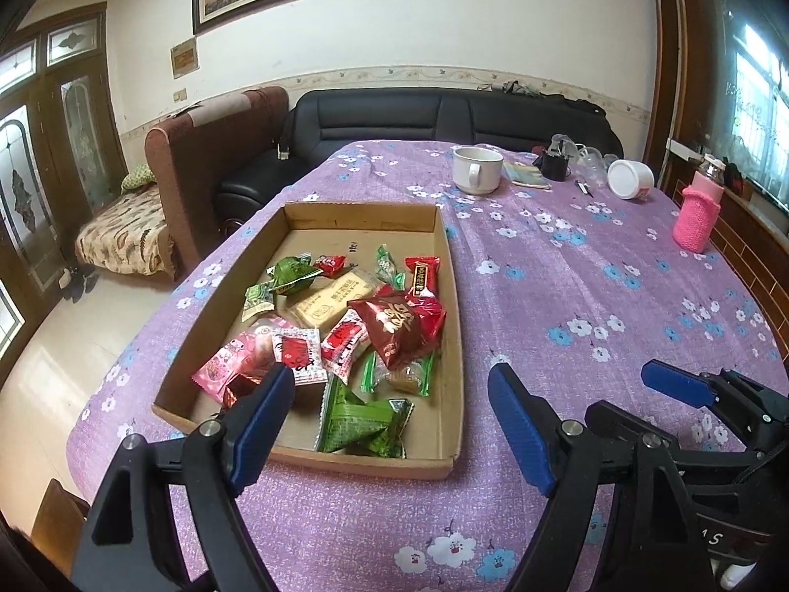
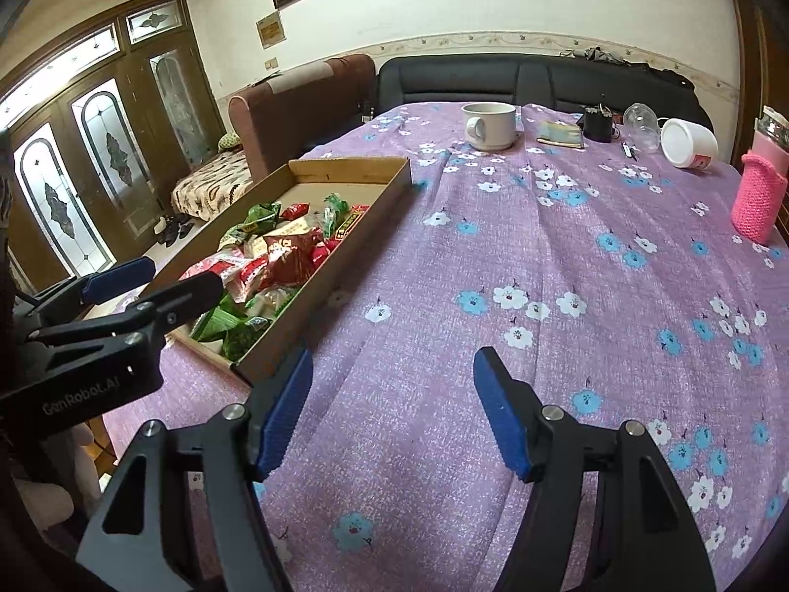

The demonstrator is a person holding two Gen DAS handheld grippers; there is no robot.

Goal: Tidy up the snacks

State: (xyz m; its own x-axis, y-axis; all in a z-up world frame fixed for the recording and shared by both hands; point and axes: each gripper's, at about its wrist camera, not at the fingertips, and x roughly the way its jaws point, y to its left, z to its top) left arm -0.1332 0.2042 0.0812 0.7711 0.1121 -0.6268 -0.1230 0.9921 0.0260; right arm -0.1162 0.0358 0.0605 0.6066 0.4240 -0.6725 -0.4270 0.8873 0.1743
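Observation:
A shallow cardboard tray [image 1: 446, 296] lies on the purple flowered tablecloth and holds several wrapped snacks: a dark red packet [image 1: 394, 325], green packets [image 1: 365, 424], a beige bar [image 1: 335, 298] and pink-and-white packets [image 1: 296, 350]. My left gripper [image 1: 389, 412] is open and empty, low over the tray's near end. My right gripper [image 2: 392, 407] is open and empty over bare cloth to the right of the tray [image 2: 345, 266]. The left gripper also shows in the right wrist view [image 2: 162, 276], and the right gripper at the left wrist view's right edge [image 1: 690, 385].
At the table's far end stand a white mug [image 1: 477, 170], a small book [image 1: 527, 175], a black object [image 1: 555, 165], a tipped white tub [image 1: 630, 178] and a pink knitted bottle cover [image 1: 698, 217]. A black sofa [image 1: 444, 116] and a brown armchair [image 1: 212, 148] stand beyond.

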